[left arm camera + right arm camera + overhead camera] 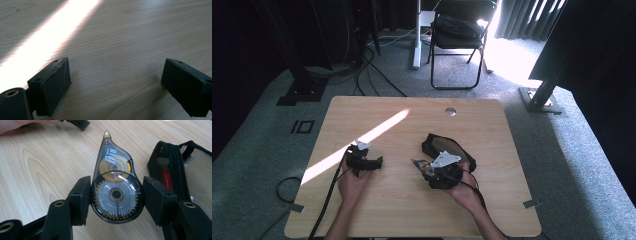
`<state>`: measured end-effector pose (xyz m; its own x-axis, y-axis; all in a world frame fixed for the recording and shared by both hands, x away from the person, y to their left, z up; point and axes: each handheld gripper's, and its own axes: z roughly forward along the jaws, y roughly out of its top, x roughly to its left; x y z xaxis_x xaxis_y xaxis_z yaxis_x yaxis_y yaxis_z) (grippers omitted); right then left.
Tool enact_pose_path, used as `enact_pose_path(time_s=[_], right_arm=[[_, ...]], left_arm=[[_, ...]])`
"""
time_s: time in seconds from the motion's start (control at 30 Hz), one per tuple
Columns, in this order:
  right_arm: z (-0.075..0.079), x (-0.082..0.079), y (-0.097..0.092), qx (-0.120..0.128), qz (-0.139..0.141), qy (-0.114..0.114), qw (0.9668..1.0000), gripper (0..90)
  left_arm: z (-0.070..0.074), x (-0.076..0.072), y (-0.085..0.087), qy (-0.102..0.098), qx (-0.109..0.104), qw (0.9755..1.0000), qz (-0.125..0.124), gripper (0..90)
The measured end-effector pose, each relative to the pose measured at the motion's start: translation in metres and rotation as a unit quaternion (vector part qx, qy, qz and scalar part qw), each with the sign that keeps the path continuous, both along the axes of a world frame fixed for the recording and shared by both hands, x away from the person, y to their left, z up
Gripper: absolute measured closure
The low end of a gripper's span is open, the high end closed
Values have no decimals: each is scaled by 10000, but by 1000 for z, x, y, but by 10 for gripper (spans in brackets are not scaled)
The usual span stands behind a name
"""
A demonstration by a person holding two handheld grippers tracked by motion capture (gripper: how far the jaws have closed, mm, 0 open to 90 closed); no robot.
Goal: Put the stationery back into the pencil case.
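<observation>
right now the right gripper [116, 195] is clamped on a correction tape dispenser [115, 182], its two black pads pressing the round wheel end at the lower middle of the right gripper view while the pointed tip aims toward the top edge. just to the right of it lies an open black pencil case [175, 167] on the wooden table [412, 210]. over at centre left of the high view, the left gripper [115, 87] has its jaws spread wide over bare wood.
</observation>
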<state>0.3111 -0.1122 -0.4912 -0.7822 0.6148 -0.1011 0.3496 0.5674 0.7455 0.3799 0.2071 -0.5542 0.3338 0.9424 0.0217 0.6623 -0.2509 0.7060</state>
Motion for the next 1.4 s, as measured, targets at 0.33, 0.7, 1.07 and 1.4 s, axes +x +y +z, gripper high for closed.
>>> enact_pose_path(time_s=[0.33,0.7,1.07,1.4], right_arm=[[6,1,-3,42,-27,-75,10000,417],[12,3,-7,126,-89,-142,9998,417],[18,5,-11,172,-147,-211,9995,417],[24,9,-18,226,-260,-256,9991,417]], left_arm=[[0,0,0,-2,0,10000,0,89],[0,0,0,-2,-1,10000,-1,89],[0,0,0,7,10,10000,-6,89],[0,0,0,6,9,10000,-5,89]])
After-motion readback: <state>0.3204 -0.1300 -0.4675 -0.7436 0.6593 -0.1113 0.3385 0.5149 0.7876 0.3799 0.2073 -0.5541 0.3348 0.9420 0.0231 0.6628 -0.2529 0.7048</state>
